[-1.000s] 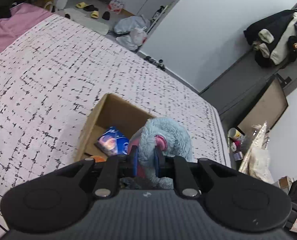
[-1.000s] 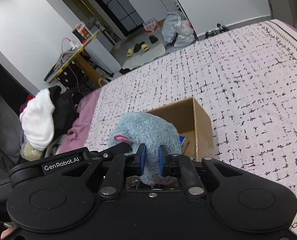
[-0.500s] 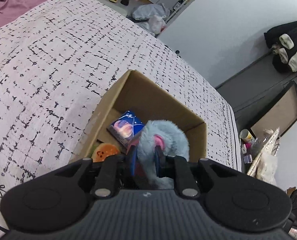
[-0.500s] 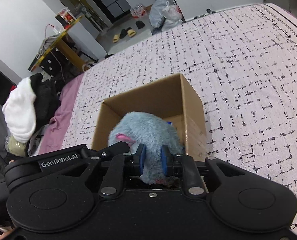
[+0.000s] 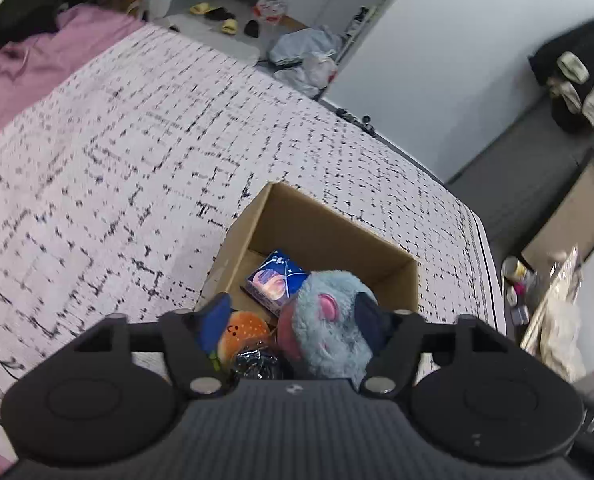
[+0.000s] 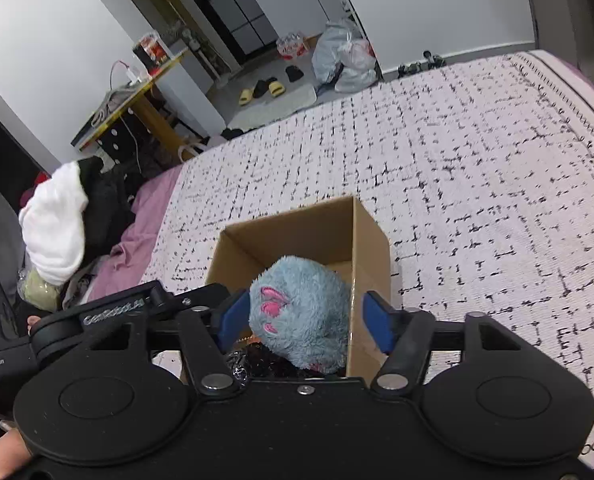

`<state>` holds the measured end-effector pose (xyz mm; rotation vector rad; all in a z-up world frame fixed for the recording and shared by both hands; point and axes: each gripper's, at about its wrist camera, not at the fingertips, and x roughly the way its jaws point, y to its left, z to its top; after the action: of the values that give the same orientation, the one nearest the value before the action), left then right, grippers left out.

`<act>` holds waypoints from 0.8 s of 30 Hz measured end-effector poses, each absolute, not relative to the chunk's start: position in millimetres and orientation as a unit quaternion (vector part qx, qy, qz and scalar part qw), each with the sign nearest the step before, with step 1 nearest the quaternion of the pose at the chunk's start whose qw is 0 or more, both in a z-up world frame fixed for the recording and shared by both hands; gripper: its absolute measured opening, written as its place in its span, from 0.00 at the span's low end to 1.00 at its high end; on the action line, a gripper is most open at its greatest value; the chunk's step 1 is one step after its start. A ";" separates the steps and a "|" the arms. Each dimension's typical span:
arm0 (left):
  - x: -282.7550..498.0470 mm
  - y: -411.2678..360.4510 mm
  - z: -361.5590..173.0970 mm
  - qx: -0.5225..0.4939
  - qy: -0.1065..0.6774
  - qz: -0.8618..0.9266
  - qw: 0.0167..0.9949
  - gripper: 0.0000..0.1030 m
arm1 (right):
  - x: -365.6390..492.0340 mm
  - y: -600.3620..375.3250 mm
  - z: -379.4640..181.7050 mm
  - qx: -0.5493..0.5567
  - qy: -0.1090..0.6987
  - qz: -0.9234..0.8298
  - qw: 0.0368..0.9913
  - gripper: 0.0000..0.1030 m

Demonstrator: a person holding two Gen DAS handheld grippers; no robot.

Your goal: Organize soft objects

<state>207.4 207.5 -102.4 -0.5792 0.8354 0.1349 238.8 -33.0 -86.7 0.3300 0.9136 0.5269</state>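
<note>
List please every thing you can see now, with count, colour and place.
cardboard box: one, brown, on the bed
plush toy: one, blue with pink, in the box
burger toy: one, orange, in the box
small carton: one, blue and pink print, in the box
bed cover: one, white with black marks
slippers: several, yellow and black, on the floor
left tool: open, over the box
right tool: open, around the plush toy

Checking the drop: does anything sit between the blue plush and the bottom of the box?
Yes. Inside the cardboard box, a burger plush, a space-print pack and a dark crinkly item lie beside or under the blue plush. Both tongs, left and right, are open.
</note>
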 end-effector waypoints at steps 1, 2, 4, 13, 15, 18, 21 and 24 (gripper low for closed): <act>204.8 205.4 -98.6 -0.265 0.397 0.064 0.876 0.75 | 236.9 -35.5 -84.8 0.158 0.432 0.251 0.852 0.63; 201.8 202.8 -94.8 -0.252 0.395 0.063 0.881 0.78 | 236.1 -37.4 -83.6 0.158 0.431 0.251 0.852 0.64; 197.0 197.2 -87.2 -0.226 0.395 0.070 0.888 0.81 | 232.9 -41.5 -81.9 0.156 0.430 0.248 0.854 0.66; 175.9 176.4 -53.9 -0.179 0.381 0.020 0.907 0.92 | 217.9 -76.5 -65.7 0.162 0.418 0.219 0.867 0.80; 170.4 171.7 -46.8 -0.171 0.374 0.009 0.912 0.94 | 214.2 -83.6 -61.5 0.161 0.416 0.216 0.869 0.81; 161.2 164.1 -39.8 -0.155 0.370 0.000 0.916 0.95 | 207.0 -94.5 -55.3 0.162 0.413 0.212 0.871 0.85; 155.2 159.5 -33.8 -0.159 0.365 -0.003 0.917 0.95 | 199.7 -105.2 -48.3 0.167 0.408 0.204 0.874 0.87; 149.5 151.3 -24.8 -0.146 0.364 -0.009 0.920 0.95 | 192.5 -115.8 -38.3 0.166 0.399 0.199 0.879 0.91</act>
<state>149.5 151.3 -24.8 -0.2994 0.7478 -0.0178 192.5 -115.8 -38.4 0.3457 0.8325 0.4158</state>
